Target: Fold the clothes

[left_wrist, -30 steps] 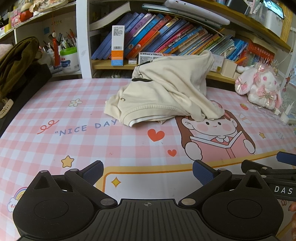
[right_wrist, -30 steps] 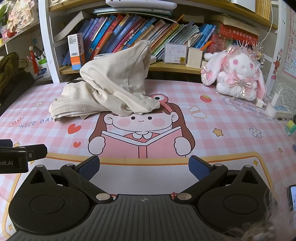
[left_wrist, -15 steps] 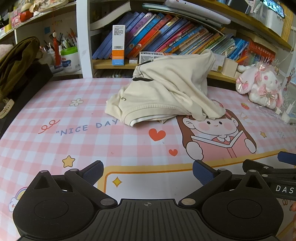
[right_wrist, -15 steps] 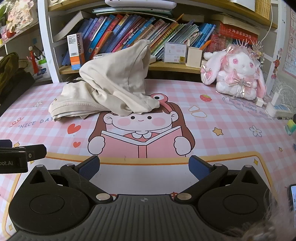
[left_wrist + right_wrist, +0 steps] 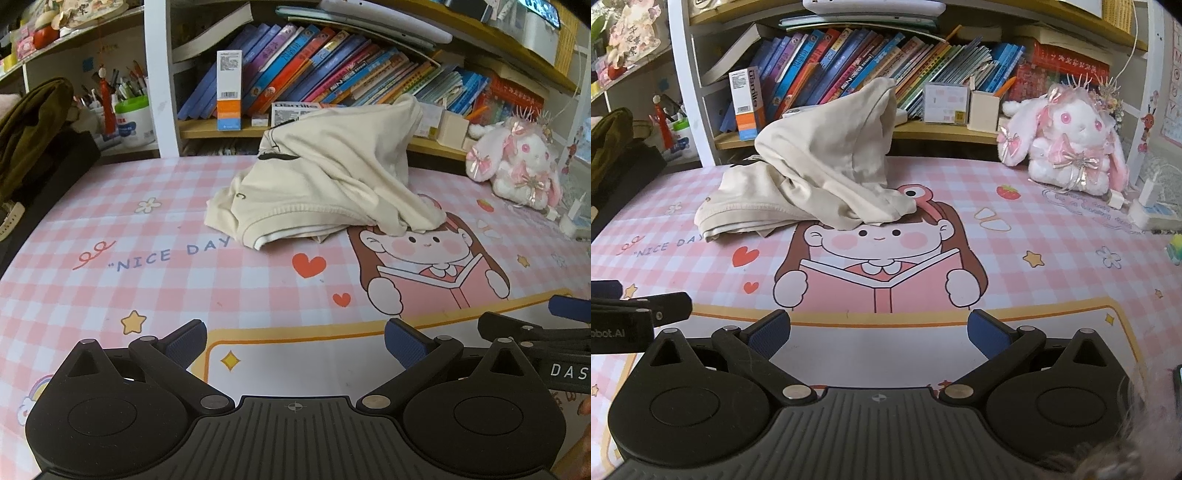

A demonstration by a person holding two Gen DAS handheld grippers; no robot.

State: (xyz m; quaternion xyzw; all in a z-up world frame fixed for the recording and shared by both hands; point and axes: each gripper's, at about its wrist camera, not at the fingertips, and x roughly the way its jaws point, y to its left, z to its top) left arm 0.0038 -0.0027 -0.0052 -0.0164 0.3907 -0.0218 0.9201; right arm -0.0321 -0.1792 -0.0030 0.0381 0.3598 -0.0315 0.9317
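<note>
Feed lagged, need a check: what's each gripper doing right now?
Left gripper: jaws open, holding nothing.
Right gripper: jaws open, holding nothing.
Cream garment: untouched on the table.

You're wielding two matching black grippers, the left gripper point(image 5: 295, 341) and right gripper point(image 5: 879, 332), each showing ribbed housing, silver screws, blue finger pads point(image 5: 770, 332) and white lettering.

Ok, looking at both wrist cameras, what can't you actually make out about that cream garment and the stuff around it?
- Cream garment: what kind it is; crumpled in both views, folds hide its shape.
- Its far side: the raised peak hides it, also in the right wrist view.
- Small dark mark on its hem: too small to read, left wrist view.
- Olive cloth: cut by the left wrist frame edge.
</note>
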